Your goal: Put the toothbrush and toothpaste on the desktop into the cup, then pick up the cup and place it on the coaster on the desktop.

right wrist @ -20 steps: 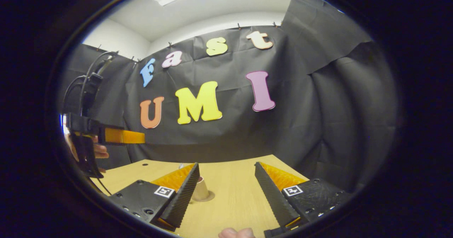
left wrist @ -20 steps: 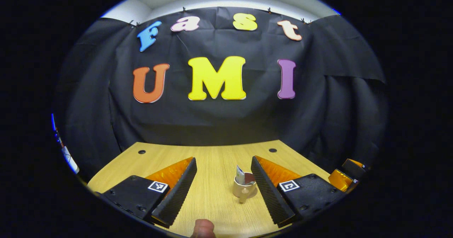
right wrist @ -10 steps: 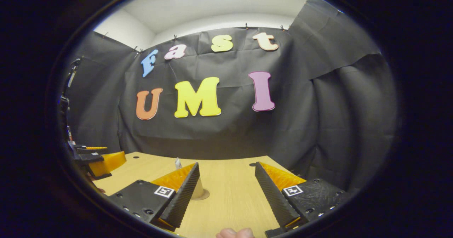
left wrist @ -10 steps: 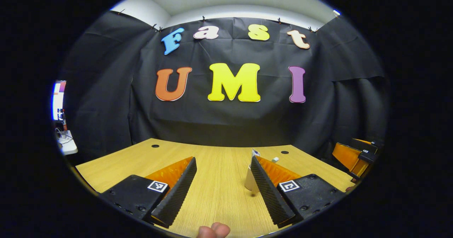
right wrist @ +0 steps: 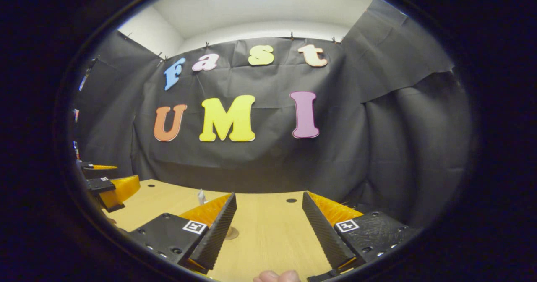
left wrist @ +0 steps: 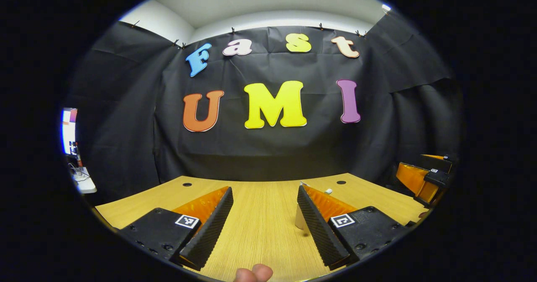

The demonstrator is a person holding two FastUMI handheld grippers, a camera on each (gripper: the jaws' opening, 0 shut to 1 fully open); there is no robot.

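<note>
Cup: the pale beige tapered cup (left wrist: 299,220) stands upright on the worktop. In both views a finger of the viewing gripper hides most of it.
Contents: a white crimped tube end (right wrist: 201,197), which I take for the toothpaste, rises above the cup. A small white tip (left wrist: 328,191) shows just beyond the cup, perhaps the toothbrush head; I cannot tell for sure.
Coaster: the edge of a flat round tan disc (right wrist: 231,233) peeps out at the cup's foot. I judge that the cup sits on it, though the contact is hidden.
Left gripper (left wrist: 264,189): fingers spread wide, holding nothing, drawn back from the cup.
Right gripper (right wrist: 269,194): fingers likewise spread and empty, also on the near side of the cup.
Handling: I expect the cup to be light, stiff and smooth-walled, and top-heavy with tall contents. I would grip it across the middle of the wall, gently.
Surface: light wood-grain worktop (left wrist: 260,227), flat, with round cable holes beyond the cup.
Room: black cloth wall (left wrist: 268,147) behind the cup, white ceiling above.
</note>
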